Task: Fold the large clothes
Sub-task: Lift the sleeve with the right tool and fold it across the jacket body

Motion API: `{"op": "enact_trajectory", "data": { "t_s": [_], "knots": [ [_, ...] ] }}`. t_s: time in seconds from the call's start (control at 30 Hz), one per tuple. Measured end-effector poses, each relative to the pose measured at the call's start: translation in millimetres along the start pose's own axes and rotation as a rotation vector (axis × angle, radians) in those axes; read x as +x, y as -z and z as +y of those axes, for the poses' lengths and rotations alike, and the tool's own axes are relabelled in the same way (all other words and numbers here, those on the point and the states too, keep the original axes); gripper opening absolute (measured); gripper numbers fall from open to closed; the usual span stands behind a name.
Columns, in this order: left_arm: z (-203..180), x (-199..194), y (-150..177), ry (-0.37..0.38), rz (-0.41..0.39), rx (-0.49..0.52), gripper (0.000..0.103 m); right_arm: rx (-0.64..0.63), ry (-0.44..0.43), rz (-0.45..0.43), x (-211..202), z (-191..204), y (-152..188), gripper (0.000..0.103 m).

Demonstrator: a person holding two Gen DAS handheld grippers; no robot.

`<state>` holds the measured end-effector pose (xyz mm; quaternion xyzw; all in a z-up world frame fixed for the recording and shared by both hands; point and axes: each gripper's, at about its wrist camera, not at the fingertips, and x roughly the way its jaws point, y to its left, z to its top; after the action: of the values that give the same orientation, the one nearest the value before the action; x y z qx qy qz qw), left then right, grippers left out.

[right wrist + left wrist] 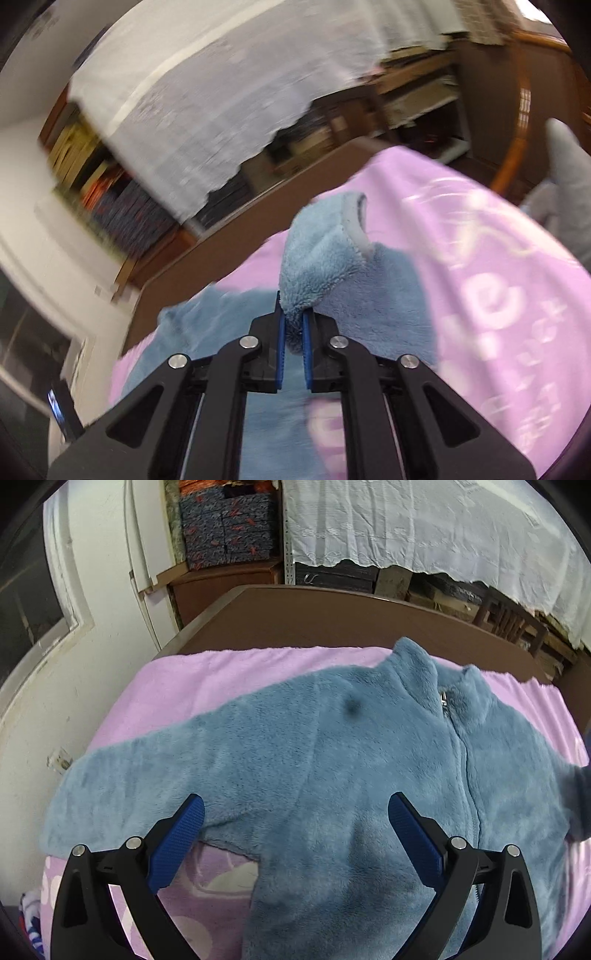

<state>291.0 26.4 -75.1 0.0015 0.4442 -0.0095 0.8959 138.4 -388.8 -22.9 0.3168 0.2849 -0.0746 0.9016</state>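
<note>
My right gripper point(293, 321) is clenched on a fold of the blue fleece jacket point(332, 760): the cloth is pinched between its 2 blue pads point(281, 354), and the sleeve end with its grey-edged cuff point(356, 225) stands up just ahead of the fingertips. My left gripper point(295, 808) hangs released, its 2 blue pads point(177, 843) spread wide and holding nothing. The jacket lies spread directly beneath and ahead of that gripper, front side up, its zipper point(467, 775) running just right of the right finger, the collar point(436, 675) farther ahead, 1 sleeve point(147, 775) stretching out to the left past the left finger. Under it all lies a pink blanket point(207, 679), on a brown table point(332, 620) that reaches farther ahead.
</note>
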Motion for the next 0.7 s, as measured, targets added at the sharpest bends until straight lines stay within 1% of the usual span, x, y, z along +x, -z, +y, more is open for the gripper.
{"op": "enact_trajectory", "data": {
  "t_s": [0.1,0.2,0.3,0.4,0.43,0.5,0.57,0.67,0.7],
  "knots": [
    [6.1,-0.2,-2.6,0.016,0.004,-0.022,0.1,-0.086,-0.049,0.062,23.5,50.0,21.0,0.007],
    [9.1,-1.2,-3.5,0.038,0.005,-0.033,0.1,-0.15,-0.076,0.12,44.1,87.0,44.1,0.007],
    [7.9,-2.6,-2.7,0.045,0.002,-0.027,0.1,-0.214,-0.088,0.211,71.7,115.9,76.8,0.007],
    [3.6,-4.3,-1.7,0.048,-0.004,-0.011,0.1,-0.257,-0.077,0.306,92.9,126.2,102.5,0.008],
    [1.2,-5.5,-1.3,0.053,-0.007,-0.003,0.1,-0.278,-0.068,0.348,98.5,127.6,112.0,0.01],
    [-1.0,-7.5,0.7,0.061,-0.013,0.009,0.1,-0.319,-0.055,0.402,106.0,128.6,121.9,0.011],
    [-4.7,-10.1,2.3,0.072,-0.022,0.024,0.1,-0.352,-0.074,0.393,98.6,127.6,121.5,0.014],
    [-13.2,-13.8,6.1,0.098,-0.026,0.051,0.1,-0.357,-0.152,0.386,72.1,121.0,114.1,0.019],
    [-18.2,-15.9,8.0,0.12,-0.024,0.065,0.1,-0.365,-0.174,0.361,57.4,116.7,108.9,0.02]
  ]
}}
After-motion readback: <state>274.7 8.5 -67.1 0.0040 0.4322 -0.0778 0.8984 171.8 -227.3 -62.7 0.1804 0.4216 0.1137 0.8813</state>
